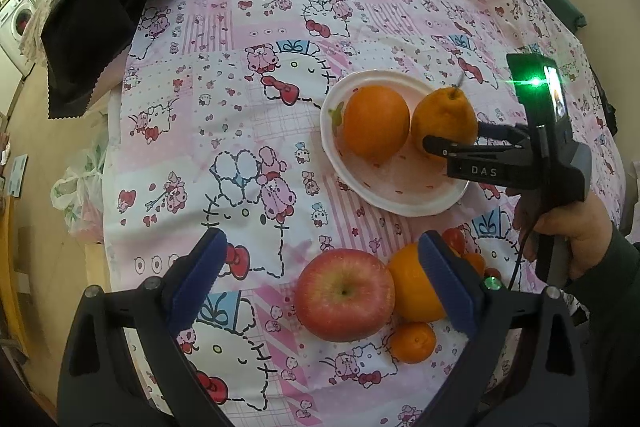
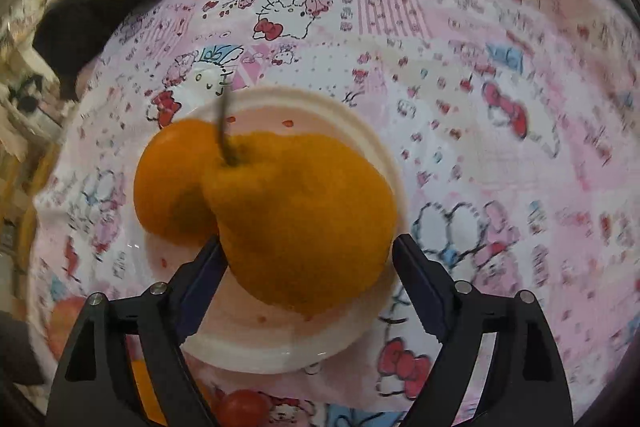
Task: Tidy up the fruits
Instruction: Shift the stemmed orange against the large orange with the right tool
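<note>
A white plate [image 1: 404,201] holds a round orange [image 1: 376,121] and a bumpy stemmed orange [image 1: 442,119]. My right gripper [image 1: 452,137] reaches over the plate with its fingers around the stemmed orange [image 2: 304,219]; in the right wrist view its jaws [image 2: 308,259] stand apart, the left finger touching the fruit, the right one apart from it. My left gripper [image 1: 320,263] is open above a red apple [image 1: 344,295]. Beside the apple lie an orange [image 1: 412,287], a small mandarin [image 1: 412,343] and cherry tomatoes [image 1: 454,239].
A pink cartoon-print cloth [image 1: 280,39] covers the table. Black and pink fabric [image 1: 100,7] lies at the far left corner. A plastic bag [image 1: 76,183] hangs off the left edge. The right wrist view is motion-blurred; a cherry tomato [image 2: 240,407] shows near its bottom.
</note>
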`<action>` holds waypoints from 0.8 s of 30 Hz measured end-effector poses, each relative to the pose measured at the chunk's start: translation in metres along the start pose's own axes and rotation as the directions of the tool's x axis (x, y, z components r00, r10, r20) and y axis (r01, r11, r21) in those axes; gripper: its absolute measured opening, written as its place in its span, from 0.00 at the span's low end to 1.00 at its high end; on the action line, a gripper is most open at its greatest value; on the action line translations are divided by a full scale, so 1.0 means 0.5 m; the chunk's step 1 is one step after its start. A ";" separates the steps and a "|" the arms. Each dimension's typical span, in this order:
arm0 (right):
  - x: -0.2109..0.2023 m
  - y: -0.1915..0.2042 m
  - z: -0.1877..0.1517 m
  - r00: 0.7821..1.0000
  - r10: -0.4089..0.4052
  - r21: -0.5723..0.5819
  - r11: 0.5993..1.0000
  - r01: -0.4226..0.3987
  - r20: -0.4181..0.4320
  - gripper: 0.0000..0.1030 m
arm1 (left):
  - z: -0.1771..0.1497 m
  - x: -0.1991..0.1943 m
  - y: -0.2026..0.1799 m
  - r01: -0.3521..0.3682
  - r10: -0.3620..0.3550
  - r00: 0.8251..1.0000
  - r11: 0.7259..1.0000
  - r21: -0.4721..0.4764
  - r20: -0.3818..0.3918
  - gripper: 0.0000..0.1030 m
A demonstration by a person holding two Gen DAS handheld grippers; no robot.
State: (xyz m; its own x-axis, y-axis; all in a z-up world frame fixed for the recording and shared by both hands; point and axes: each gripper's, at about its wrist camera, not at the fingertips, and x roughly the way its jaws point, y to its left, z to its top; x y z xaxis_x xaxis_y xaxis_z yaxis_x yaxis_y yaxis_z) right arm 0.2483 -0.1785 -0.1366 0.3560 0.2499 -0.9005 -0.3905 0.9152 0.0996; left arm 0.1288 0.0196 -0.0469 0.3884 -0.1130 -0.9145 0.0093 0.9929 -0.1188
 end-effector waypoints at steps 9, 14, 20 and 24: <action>0.012 0.018 0.018 0.998 -0.056 -0.055 0.997 0.057 0.016 0.78 | -0.001 0.003 -0.002 0.008 -0.008 1.000 1.000 0.000 -0.012 0.92; 0.013 -0.007 0.041 0.998 0.008 0.037 0.999 -0.010 0.062 0.74 | -0.001 0.004 0.006 0.008 -0.008 1.000 1.000 -0.011 -0.016 0.92; 0.007 -0.017 0.076 0.983 0.053 0.098 0.993 -0.071 0.175 0.74 | 0.000 0.008 0.014 0.013 -0.013 1.000 1.000 -0.027 -0.025 0.92; 0.035 -0.016 0.088 0.976 0.099 0.115 0.986 -0.123 0.196 0.75 | -0.001 0.015 0.012 0.003 -0.004 1.000 1.000 -0.018 -0.031 0.92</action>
State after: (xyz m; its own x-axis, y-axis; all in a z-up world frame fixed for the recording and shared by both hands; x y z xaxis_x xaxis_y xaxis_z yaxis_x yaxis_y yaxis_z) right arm 0.2950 -0.1677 -0.1343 0.4751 0.3966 -0.7855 -0.3311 0.9076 0.2581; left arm 0.1314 0.0246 -0.0545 0.3599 -0.1181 -0.9255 -0.0062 0.9916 -0.1289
